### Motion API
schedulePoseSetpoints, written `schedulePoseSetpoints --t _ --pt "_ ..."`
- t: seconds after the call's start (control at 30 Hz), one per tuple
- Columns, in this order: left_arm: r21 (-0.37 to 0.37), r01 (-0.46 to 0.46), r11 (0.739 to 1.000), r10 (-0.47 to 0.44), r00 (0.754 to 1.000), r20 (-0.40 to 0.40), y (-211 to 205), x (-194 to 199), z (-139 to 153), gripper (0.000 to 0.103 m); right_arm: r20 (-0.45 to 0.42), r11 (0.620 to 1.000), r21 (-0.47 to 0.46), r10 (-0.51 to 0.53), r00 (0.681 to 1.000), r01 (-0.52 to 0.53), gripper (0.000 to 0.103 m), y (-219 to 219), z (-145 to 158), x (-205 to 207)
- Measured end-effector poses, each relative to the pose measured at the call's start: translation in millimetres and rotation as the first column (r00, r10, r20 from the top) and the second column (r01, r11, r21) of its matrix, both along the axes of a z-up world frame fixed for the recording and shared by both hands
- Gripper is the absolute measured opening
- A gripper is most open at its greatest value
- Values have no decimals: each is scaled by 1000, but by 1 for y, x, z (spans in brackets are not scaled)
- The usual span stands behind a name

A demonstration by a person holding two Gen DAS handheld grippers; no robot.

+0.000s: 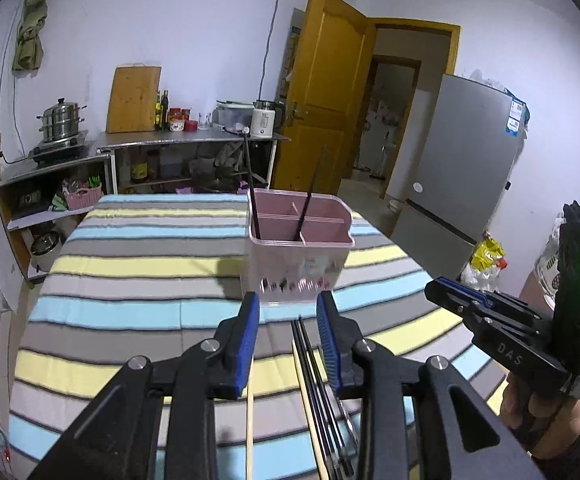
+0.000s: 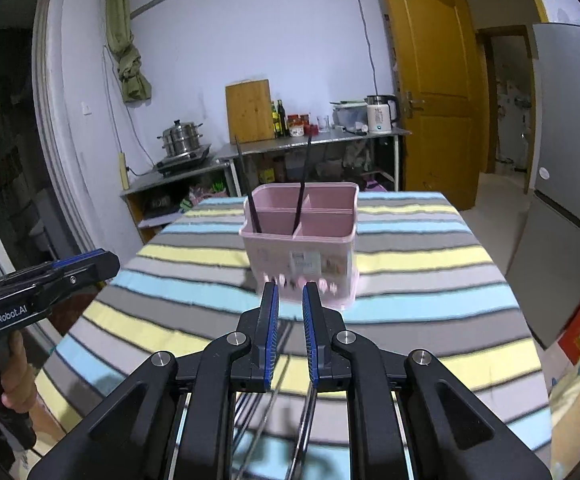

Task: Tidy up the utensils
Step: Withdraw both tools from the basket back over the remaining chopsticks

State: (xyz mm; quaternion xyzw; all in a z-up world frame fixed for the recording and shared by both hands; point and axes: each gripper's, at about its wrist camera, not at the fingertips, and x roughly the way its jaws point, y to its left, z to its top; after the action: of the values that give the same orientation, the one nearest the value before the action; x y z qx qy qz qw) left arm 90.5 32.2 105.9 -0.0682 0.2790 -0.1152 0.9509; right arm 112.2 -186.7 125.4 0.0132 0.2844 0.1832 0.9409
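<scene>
A pink divided utensil holder (image 1: 298,252) stands on the striped table; it also shows in the right wrist view (image 2: 302,248). Two black chopsticks (image 1: 252,188) stand in its compartments (image 2: 300,192). My left gripper (image 1: 288,300) is open and empty above loose black chopsticks (image 1: 310,364) and a wooden chopstick (image 1: 249,420) lying on the cloth. My right gripper (image 2: 290,292) is open with a narrow gap, empty, above several thin chopsticks and metal utensils (image 2: 278,400) lying under it. The right gripper also shows at the right of the left wrist view (image 1: 450,292), the left gripper at the left of the right wrist view (image 2: 102,262).
The striped tablecloth (image 1: 138,280) covers the table. Behind stand a steel counter (image 1: 194,140) with a pot, bottles, cutting board and kettle. A wooden door (image 1: 322,100) and grey fridge (image 1: 462,160) are at right.
</scene>
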Motion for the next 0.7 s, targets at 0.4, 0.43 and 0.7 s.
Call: schedulePoseSetpoints --t 0.4,0.43,0.7 --pt "18 -2 1000 3 999 -37 -6 -22 -31 31 -25 999 -44 1 1000 -2 13 4 -22 -21" --pt "23 -2 1000 3 999 -40 -6 -23 -33 31 -29 999 -46 2 1000 -3 13 5 -24 -21" --pt "28 6 1000 -4 999 -48 -7 -22 -43 31 -51 999 -44 -4 999 2 13 3 -36 -17"
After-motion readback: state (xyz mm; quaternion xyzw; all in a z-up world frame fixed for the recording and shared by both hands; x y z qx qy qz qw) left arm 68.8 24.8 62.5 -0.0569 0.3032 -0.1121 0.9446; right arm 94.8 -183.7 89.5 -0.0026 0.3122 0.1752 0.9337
